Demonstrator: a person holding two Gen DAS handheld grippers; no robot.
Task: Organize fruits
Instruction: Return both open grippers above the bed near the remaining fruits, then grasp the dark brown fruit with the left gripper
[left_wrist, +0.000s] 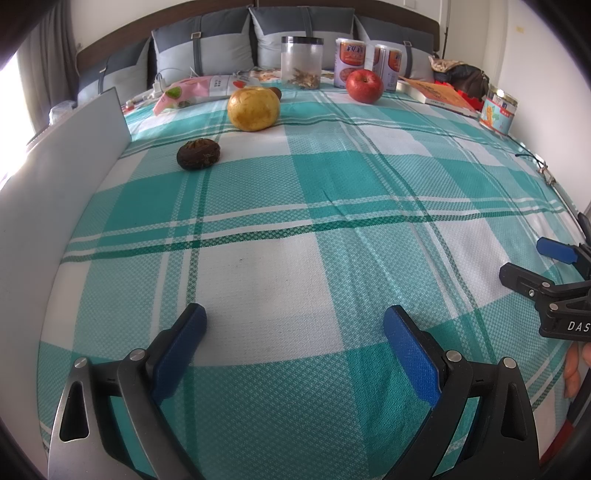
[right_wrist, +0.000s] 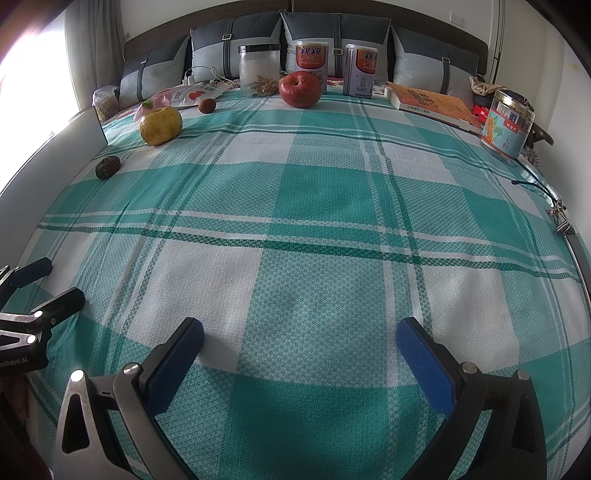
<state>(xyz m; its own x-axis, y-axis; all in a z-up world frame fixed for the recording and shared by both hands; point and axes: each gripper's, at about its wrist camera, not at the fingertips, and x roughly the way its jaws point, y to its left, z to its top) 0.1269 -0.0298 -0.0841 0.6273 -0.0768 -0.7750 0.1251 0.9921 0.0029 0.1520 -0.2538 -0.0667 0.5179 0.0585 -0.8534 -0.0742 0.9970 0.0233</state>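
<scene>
On the green plaid bed sheet (left_wrist: 332, 192) lie a red apple (left_wrist: 364, 85), a yellow fruit (left_wrist: 253, 108), a dark shrivelled fruit (left_wrist: 198, 153) and a small brown fruit (left_wrist: 276, 92) behind the yellow one. In the right wrist view they are the apple (right_wrist: 300, 89), the yellow fruit (right_wrist: 160, 124), the dark fruit (right_wrist: 108, 167) and the brown fruit (right_wrist: 207, 106). My left gripper (left_wrist: 295, 325) is open and empty, low over the near sheet. My right gripper (right_wrist: 300, 336) is open and empty, beside it; it also shows in the left wrist view (left_wrist: 528, 262).
At the back stand a clear jar (left_wrist: 301, 62), two cans (left_wrist: 365, 62), snack bags (left_wrist: 199, 90), a book (left_wrist: 439, 94) and a labelled jar (left_wrist: 498, 110) on the right. A white board (left_wrist: 74, 147) walls the left edge. Pillows (left_wrist: 207, 48) line the headboard.
</scene>
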